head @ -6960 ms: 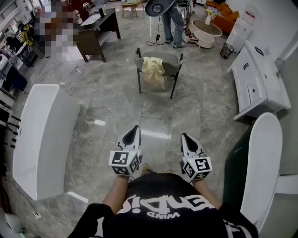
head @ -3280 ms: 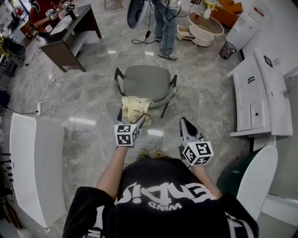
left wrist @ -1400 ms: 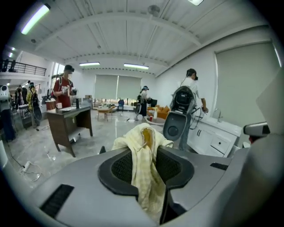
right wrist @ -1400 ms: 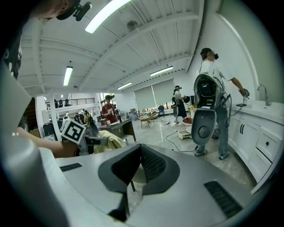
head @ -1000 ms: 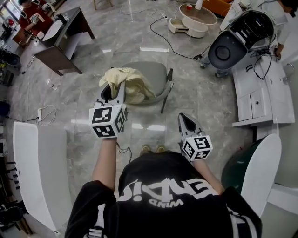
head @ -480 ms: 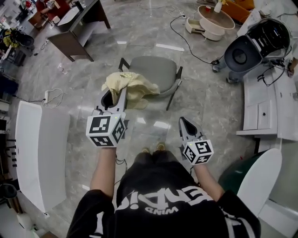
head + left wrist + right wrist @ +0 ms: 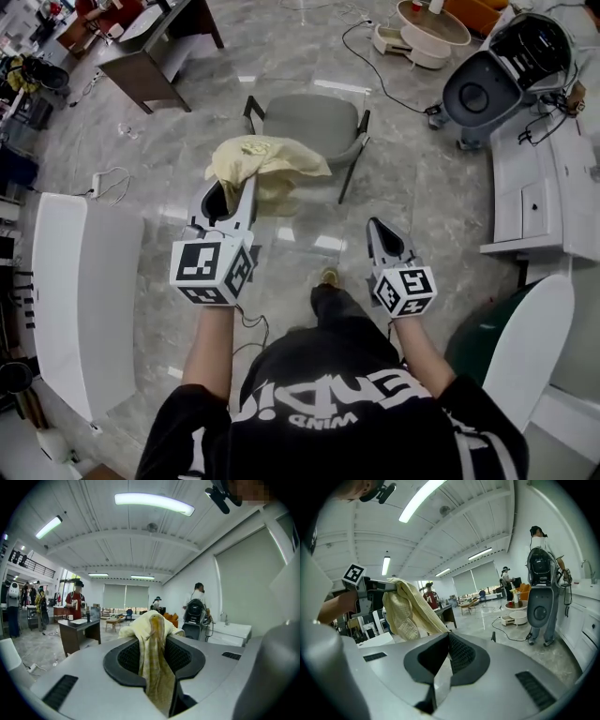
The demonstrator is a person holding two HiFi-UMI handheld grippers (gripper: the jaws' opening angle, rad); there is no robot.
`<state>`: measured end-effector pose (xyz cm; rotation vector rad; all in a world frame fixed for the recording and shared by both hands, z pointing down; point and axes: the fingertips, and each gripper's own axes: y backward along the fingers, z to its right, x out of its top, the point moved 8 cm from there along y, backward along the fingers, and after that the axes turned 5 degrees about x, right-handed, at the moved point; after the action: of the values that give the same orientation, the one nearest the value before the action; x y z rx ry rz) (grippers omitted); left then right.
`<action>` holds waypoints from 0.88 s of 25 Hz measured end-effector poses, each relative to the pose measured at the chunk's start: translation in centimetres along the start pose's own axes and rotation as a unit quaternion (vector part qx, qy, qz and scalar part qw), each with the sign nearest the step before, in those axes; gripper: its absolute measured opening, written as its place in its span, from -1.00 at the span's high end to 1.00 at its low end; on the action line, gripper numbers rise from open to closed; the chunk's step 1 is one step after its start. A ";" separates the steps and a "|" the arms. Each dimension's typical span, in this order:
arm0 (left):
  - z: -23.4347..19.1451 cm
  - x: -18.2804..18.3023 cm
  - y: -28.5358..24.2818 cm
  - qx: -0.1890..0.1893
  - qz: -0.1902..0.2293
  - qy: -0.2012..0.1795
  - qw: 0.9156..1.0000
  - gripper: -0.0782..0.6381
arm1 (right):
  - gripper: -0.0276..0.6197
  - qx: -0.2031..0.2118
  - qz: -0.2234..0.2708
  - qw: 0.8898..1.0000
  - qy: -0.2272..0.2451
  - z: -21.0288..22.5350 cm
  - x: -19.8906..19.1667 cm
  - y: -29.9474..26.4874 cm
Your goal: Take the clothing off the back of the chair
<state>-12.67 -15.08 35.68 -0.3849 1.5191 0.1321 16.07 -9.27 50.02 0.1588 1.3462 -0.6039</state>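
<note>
Left claw (image 7: 232, 187) clamps yellow garment (image 7: 277, 159); shirt lettering (image 7: 328, 408) upside-down

Clothing (image 7: 272, 167) in left tongs (image 7: 232, 186), chair (image 7: 314, 122) behind

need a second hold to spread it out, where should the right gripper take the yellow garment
Probably the loose lower fold of the yellow garment, which hangs free below the left gripper, shut on its upper part. Bring the right gripper in level from the person's right: that side of the drape faces it with nothing between.
</note>
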 end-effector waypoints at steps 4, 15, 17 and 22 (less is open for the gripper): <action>1.2 -0.5 6.4 -0.009 0.022 -0.002 1.000 0.43 | 0.87 0.005 0.006 1.000 0.004 -4.2 -2.2 4.3; 3.1 0.2 20.3 -0.019 0.052 0.000 0.998 0.43 | 0.87 -0.002 0.016 1.000 0.013 -13.9 -4.8 15.1; 3.8 0.2 21.6 -0.017 0.053 0.001 0.998 0.43 | 0.87 0.001 0.019 1.000 0.017 -14.2 -4.8 16.3; 4.6 0.0 23.9 -0.008 0.047 0.007 0.999 0.43 | 0.87 0.012 0.022 0.999 0.026 -14.7 -4.1 17.3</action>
<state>-16.04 8.70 31.75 -0.3274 1.5509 0.2153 11.51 13.02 46.38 0.2228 1.3821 -0.5824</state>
